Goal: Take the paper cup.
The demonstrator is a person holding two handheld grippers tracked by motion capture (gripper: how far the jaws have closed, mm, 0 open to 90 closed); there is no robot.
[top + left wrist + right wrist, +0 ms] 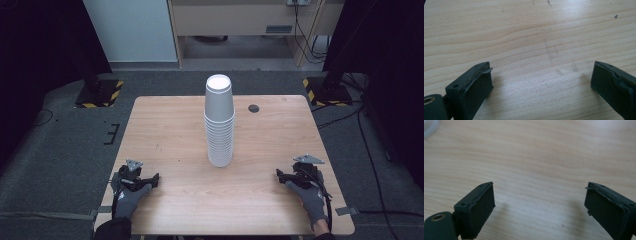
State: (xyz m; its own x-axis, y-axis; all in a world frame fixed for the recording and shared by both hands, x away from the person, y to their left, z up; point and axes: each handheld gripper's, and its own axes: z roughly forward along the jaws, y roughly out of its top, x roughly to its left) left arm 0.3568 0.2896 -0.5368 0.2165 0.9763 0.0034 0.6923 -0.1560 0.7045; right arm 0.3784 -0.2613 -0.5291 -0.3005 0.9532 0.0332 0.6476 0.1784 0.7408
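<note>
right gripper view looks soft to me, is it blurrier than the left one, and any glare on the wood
Yes: in the right gripper view the table grain is smeared and soft, while the left gripper view keeps the grain crisp, with a pale sheen at upper right. In the high view the stack of cups is evenly lit; the surroundings are dark.

A stack of cups (pixel 219 125) stands upright on the table (pixel 170 130), near its middle and a little toward the far edge. The left gripper (pixel 156 179) rests on the table at the near left corner, the right gripper (pixel 278 174) at the near right, each well apart from the stack between them. A round hole (pixel 254 108) lies in the tabletop just right of the stack, toward the far edge
</note>
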